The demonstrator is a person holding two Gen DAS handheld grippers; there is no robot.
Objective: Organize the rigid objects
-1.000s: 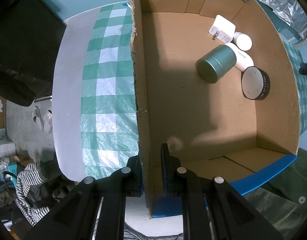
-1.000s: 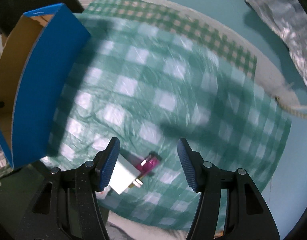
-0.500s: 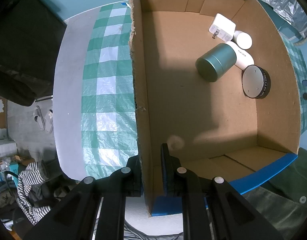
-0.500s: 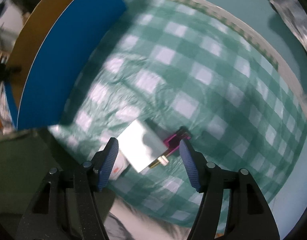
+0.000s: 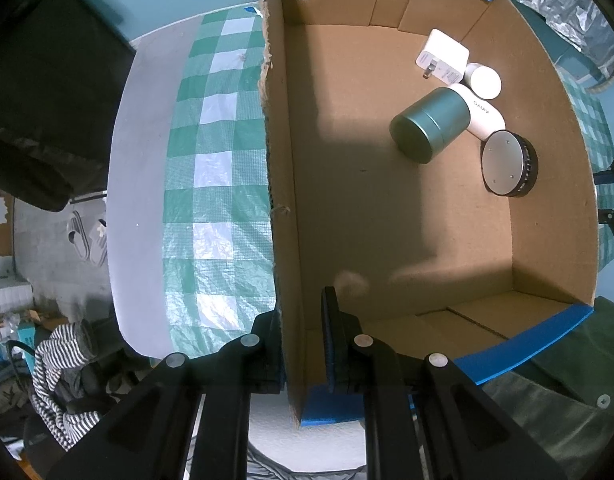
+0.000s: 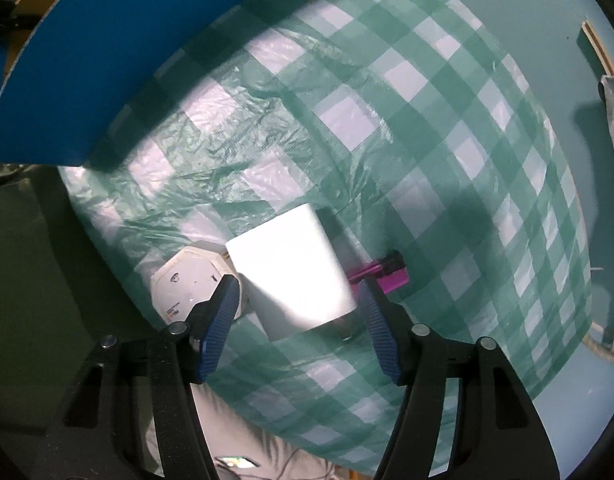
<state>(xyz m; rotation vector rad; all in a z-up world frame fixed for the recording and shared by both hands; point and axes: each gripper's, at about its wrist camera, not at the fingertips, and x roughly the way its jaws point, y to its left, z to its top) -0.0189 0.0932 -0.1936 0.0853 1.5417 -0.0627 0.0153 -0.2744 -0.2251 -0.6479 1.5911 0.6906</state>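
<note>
My left gripper (image 5: 303, 320) is shut on the left wall of the cardboard box (image 5: 281, 184), one finger on each side. Inside the box lie a green tin (image 5: 431, 126), a white charger (image 5: 443, 56), a white bottle (image 5: 483, 114), a small white jar (image 5: 485, 82) and a round silver-topped puck (image 5: 507, 164). My right gripper (image 6: 299, 320) is open, its blue pads on either side of a white plug block (image 6: 295, 272) on the checked cloth. A white round adapter (image 6: 189, 284) lies to its left and a magenta stick (image 6: 381, 276) to its right.
The box's blue outer wall (image 6: 107, 52) stands at the upper left of the right wrist view. The green checked cloth (image 6: 427, 120) covers a round table with its edge close below the objects. A crinkled silver bag (image 5: 563, 8) lies beyond the box.
My right gripper has moved down and forward over the white plug block, which now sits between its open fingers. The left gripper and the box have held still.
</note>
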